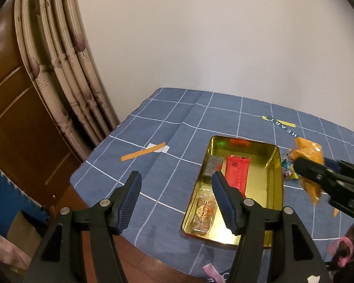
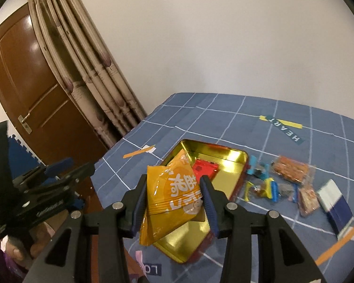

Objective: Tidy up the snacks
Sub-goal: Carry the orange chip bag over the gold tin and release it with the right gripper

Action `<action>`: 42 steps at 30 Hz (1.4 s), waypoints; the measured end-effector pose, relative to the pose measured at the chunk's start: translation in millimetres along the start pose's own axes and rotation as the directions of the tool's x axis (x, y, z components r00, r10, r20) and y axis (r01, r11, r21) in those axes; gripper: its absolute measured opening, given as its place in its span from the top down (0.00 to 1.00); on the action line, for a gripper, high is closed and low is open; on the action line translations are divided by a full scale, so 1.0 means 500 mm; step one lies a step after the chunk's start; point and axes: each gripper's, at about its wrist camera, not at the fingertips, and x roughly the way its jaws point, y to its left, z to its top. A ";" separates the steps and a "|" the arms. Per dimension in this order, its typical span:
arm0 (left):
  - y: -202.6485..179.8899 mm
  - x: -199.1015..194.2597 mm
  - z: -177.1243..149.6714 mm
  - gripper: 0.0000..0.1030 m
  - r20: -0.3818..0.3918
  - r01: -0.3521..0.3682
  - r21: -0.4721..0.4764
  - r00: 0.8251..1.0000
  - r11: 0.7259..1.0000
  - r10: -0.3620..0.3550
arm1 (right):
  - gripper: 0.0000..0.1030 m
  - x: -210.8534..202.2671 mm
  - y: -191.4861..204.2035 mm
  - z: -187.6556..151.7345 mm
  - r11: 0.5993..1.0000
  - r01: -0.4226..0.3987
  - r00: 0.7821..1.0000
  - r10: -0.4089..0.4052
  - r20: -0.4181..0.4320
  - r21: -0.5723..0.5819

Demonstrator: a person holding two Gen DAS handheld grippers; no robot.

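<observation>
Inside gold tin (image 1: 277,172): red packet (image 1: 237,173), clear-wrapped snack (image 1: 204,213).

The left gripper (image 1: 175,194) has its two black arms spread apart. Its blue pads (image 1: 129,200) face each other with only air between them. It points down and forward, toward 12 o'clock in its own view.

The right gripper (image 2: 173,202) is squeezed on an orange packet (image 2: 174,193). One pad presses each side of it. This gripper also tilts down.

From the left view, the right gripper pokes in at 3 o'clock. From the right view, the left gripper sits out at 9 o'clock, well apart.
</observation>
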 end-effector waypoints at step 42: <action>0.029 0.057 -0.003 0.40 -0.084 -0.018 -0.027 0.996 0.999 0.016 | 0.55 0.310 -0.037 0.090 0.996 0.093 0.983 -0.089 -0.158 0.015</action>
